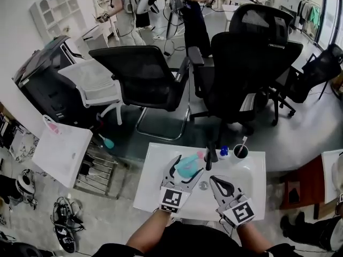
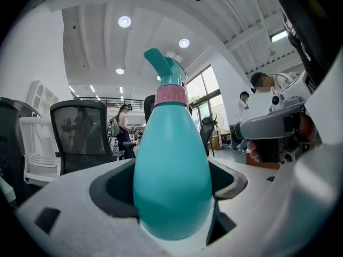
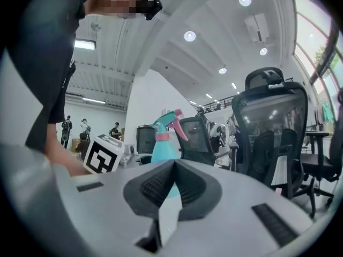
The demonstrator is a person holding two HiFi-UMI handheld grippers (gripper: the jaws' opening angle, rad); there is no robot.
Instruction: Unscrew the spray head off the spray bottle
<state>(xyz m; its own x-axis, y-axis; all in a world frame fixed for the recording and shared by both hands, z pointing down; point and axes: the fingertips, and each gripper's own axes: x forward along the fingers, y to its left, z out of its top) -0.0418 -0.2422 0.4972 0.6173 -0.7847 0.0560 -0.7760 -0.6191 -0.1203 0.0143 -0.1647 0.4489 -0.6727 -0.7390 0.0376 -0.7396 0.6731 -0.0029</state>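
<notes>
Holding the teal spray bottle (image 1: 187,165) in the left gripper (image 1: 188,169), with fingers (image 2: 228,182) clamped on both sides of its fat lower half. Got it upright over the back-middle of the white desk (image 1: 155,194); hard to tell whether touching the desk or not. Spray head (image 2: 163,68) not off yet, sitting on the pink collar (image 2: 170,96), curving up and to the left in the left gripper view.

Right gripper (image 1: 215,181) near the bottle on its right side, clearly apart from it, with fingers (image 3: 155,183) clenched tight together and nothing between them. Looking past those closed tips in the right gripper view: the bottle again, with the pink trigger (image 3: 181,126) sticking out to the right and the left gripper's marker cube (image 3: 104,155) just left of it.

Further back on the desk: a black cup (image 1: 240,152) with a pale stick in it, a little blue-capped bottle (image 1: 224,152) right beside that, then a dark upright thing (image 1: 211,155), too small to make out. Also a small round thing (image 1: 203,185) lying between the two grippers.

Beyond the desk, black mesh office chairs (image 1: 144,74) and a few people (image 1: 190,9) standing at the far end of the room.
</notes>
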